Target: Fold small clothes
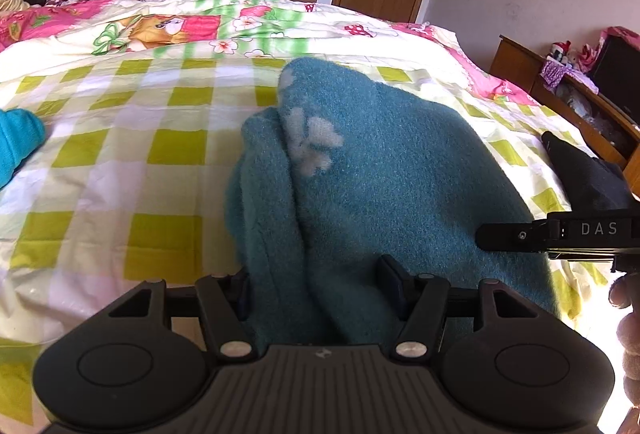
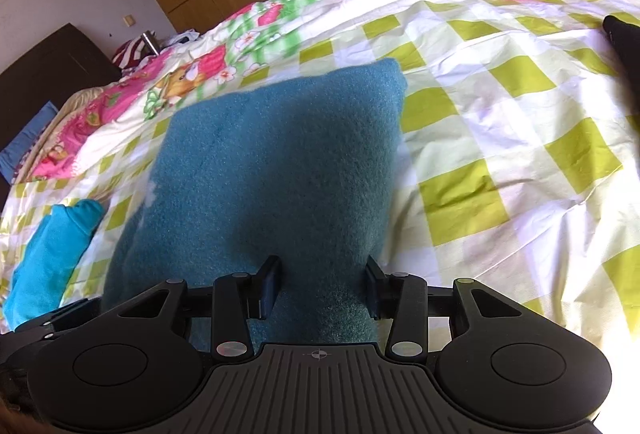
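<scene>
Fuzzy teal garment held in both tongs over the bed

The garment (image 1: 380, 169), thick fleece with a pale flower print, drapes forward onto the checked bed (image 1: 120, 153). Left tongs (image 1: 318, 288) and right tongs (image 2: 322, 288) each pinch its near edge, fabric bunched between their fingers.

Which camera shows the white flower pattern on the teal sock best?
The left wrist view: the flower on the sock is centered and whole. The right wrist view shows only pale traces at the sock's left edge.
</scene>
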### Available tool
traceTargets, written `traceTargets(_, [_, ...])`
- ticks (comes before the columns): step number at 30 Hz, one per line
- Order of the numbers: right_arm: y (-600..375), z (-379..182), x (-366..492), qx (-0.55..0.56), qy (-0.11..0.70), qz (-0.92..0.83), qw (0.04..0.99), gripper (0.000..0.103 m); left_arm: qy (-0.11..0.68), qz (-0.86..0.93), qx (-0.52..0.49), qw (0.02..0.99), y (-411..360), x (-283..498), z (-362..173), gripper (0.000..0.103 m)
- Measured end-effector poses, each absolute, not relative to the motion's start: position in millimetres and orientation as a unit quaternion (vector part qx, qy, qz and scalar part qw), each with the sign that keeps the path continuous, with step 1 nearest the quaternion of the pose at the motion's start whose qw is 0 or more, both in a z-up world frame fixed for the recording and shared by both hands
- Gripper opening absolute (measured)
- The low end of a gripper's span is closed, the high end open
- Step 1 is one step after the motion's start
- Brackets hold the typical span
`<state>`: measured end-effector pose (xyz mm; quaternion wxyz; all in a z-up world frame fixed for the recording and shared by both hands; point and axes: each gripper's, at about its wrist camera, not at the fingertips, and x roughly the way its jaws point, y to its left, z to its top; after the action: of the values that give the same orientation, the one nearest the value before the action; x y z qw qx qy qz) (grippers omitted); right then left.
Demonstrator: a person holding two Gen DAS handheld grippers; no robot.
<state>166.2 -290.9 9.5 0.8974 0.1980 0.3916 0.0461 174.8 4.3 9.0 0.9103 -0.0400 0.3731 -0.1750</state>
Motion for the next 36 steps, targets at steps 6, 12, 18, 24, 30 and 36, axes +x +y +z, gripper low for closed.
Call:
traceTargets(6, [-284.9, 23.2, 150.1, 0.149, 0.368, 0.024, 0.918, 0.046, 0.378, -0.151, -0.022, 0.913, -5.9, 173.1, 12.4, 0.073])
traceTargets(12, [-266.3, 39.5, 116.8, 0.079, 0.329, 0.021, 0.941, 0.046, 0.366, -0.127, 0.007, 0.922, -7.1, 159.3, 18.5, 0.075])
traceTargets(18, [-240.1, 18.8, 114.8, 0.035, 0.369, 0.029, 0.928, 0.048, 0.361, -0.116, 0.05, 0.924, -13.9, 145.9, 22.6, 0.075])
traceTargets(24, [-234.9, 33.6, 97.0, 0.06, 0.353, 0.034, 0.933, 0.048, 0.356, -0.112, 0.052, 0.926, -11.9, 128.0, 29.5, 0.075])
traceTargets(30, [-226.9, 35.6, 76.2, 0.07, 0.348, 0.04, 0.934, 0.048, 0.352, -0.11, 0.053, 0.928, -11.8, 107.2, 31.4, 0.075])
traceTargets(36, [-221.6, 32.1, 59.9, 0.087, 0.351, 0.04, 0.931, 0.048, 0.348, -0.105, 0.047, 0.93, -9.9, 90.4, 33.9, 0.075])
